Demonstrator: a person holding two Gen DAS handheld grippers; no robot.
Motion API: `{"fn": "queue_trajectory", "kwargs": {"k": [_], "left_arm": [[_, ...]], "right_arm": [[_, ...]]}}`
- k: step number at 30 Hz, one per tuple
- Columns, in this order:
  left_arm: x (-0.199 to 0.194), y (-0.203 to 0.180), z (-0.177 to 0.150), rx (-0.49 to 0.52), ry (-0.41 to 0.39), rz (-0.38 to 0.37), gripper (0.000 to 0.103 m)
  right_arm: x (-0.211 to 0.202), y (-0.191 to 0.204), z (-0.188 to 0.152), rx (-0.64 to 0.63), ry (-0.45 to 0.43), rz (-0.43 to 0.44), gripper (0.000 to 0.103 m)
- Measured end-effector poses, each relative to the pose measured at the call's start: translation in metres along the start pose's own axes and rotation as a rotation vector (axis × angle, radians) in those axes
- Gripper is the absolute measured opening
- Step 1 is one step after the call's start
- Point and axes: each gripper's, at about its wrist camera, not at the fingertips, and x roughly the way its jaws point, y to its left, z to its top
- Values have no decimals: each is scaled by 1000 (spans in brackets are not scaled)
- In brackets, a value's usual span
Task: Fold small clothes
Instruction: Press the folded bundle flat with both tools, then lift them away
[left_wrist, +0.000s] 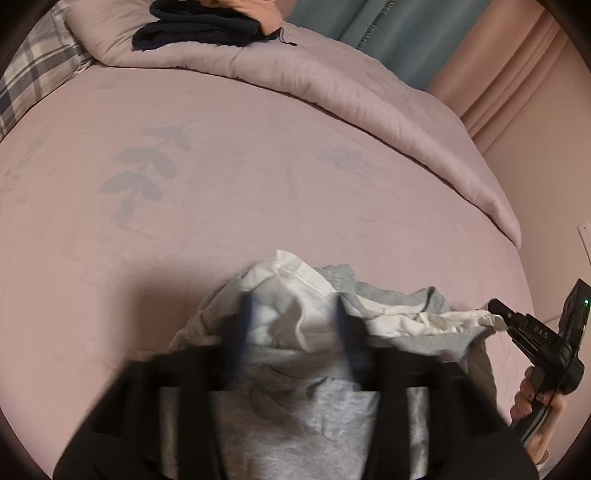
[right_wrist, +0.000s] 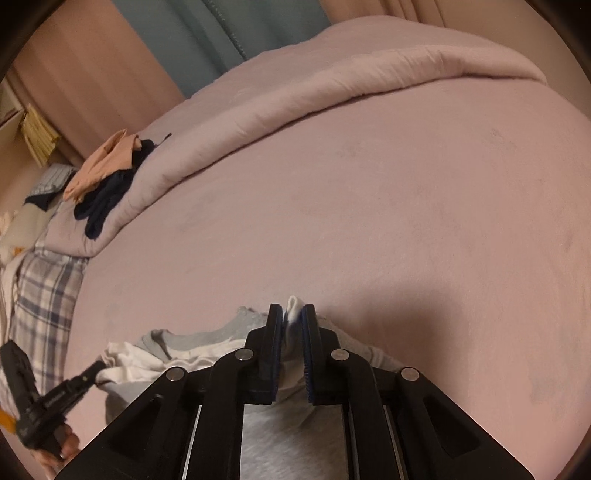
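A small grey garment (left_wrist: 325, 410) with a white inner layer (left_wrist: 295, 280) lies bunched on the bed, close under both grippers. In the left wrist view my left gripper (left_wrist: 293, 317) is blurred. Its jaws stand wide apart, with a hump of the white cloth loose between them. My right gripper (right_wrist: 292, 310) is shut on a white fold of the same garment (right_wrist: 295, 443), which pokes up between its blue pads (right_wrist: 306, 354). The left wrist view shows the right gripper (left_wrist: 496, 308) at the garment's right end, held by a hand (left_wrist: 532, 398). The left gripper (right_wrist: 96, 366) touches its left end.
The pink sheet (left_wrist: 258, 177) stretches ahead of the garment. A rolled-back duvet (left_wrist: 369, 96) runs along the far side. On it lies a pile of dark navy clothes (left_wrist: 199, 26) and a peach piece (right_wrist: 107, 158). A plaid pillow (left_wrist: 33, 77) is at the far left.
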Motion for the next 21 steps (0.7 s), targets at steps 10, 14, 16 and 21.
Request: {"fn": "queue_trajectory", "kwargs": {"k": [10, 14, 16, 21], "left_arm": [[-44, -11, -14, 78, -56, 71, 96], [-69, -3, -30, 55, -73, 47, 100], [-79, 1, -43, 34, -77, 35, 102], [-85, 8, -80, -13, -30, 57, 102]], "right_arm": [[-50, 3, -6, -23, -104, -42, 75], [-68, 0, -15, -35, -137, -67, 79], [-77, -4, -24, -28, -141, -79, 83], [-88, -13, -44, 2, -134, -82, 84]]}}
